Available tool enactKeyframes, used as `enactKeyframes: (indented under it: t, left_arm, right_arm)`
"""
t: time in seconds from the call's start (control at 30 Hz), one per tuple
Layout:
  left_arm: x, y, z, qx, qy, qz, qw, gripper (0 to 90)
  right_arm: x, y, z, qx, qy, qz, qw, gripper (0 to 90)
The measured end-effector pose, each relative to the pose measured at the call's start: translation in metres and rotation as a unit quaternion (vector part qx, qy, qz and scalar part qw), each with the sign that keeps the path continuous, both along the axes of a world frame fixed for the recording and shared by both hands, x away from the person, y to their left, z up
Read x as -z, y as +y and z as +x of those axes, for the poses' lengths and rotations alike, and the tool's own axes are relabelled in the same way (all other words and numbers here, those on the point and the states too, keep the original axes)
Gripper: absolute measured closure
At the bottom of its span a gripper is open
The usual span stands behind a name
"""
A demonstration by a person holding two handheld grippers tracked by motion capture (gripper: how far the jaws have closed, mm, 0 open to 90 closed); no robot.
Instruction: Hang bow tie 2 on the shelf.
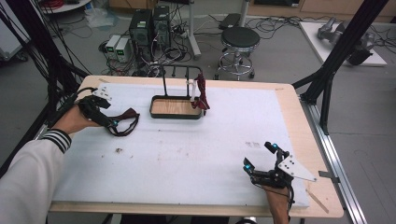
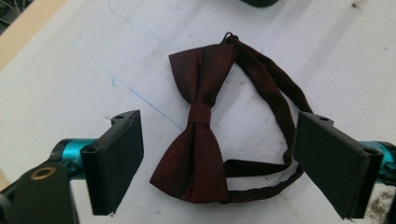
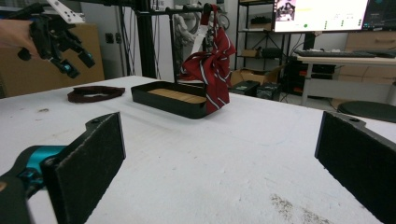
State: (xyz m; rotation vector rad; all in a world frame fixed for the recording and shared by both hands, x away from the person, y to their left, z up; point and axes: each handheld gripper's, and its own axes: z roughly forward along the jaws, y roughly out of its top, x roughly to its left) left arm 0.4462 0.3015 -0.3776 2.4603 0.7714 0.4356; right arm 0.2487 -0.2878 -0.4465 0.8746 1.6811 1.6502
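Left gripper view: jaws wide over the dark bow tie
Left gripper grips nothing; tie lies flat between its pads, strap loop just beside one pad.

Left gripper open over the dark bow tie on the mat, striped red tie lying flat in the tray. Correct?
Not quite. The striped red tie hangs from the rack above the tray, as the right gripper view shows. The left gripper is open over the dark bow tie.

bow tie: dark maroon, plain | striped tie: red, white and dark stripes | tray: black rim, light wood floor | table cover: white, perhaps lightly stained | pads: black
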Motion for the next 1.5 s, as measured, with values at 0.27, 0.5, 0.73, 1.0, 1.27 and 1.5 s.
enactKeyframes:
  t: [0.27, 0.5, 0.73, 1.0, 1.27, 1.5]
  left_arm:
    - [0.012, 0.0, 0.01, -0.008, 0.033, 0.014, 0.9993, 17.9]
    - [0.021, -0.001, 0.02, -0.025, 0.046, 0.033, 0.9981, 19.6]
    - [0.026, 0.001, 0.025, -0.038, 0.06, 0.036, 0.9968, 25.0]
    - [0.034, -0.002, 0.029, -0.035, 0.08, 0.057, 0.9946, 36.5]
    - [0.034, -0.005, 0.028, -0.026, 0.092, 0.059, 0.9936, 59.6]
    - [0.03, -0.007, 0.025, -0.029, 0.092, 0.06, 0.9935, 74.2]
  right_arm:
    - [0.002, 0.003, -0.001, -0.003, -0.003, -0.005, 1.0, 0.7]
    - [0.006, 0.004, -0.002, -0.003, -0.004, -0.013, 0.9999, 0.7]
    - [0.007, 0.005, -0.002, -0.004, -0.005, -0.014, 0.9999, 0.7]
    - [0.007, 0.005, -0.003, -0.001, -0.003, -0.012, 0.9999, 0.7]
    - [0.007, 0.006, -0.003, -0.001, -0.002, -0.012, 0.9999, 0.8]
    - [0.007, 0.006, -0.002, -0.001, -0.007, -0.014, 0.9999, 0.7]
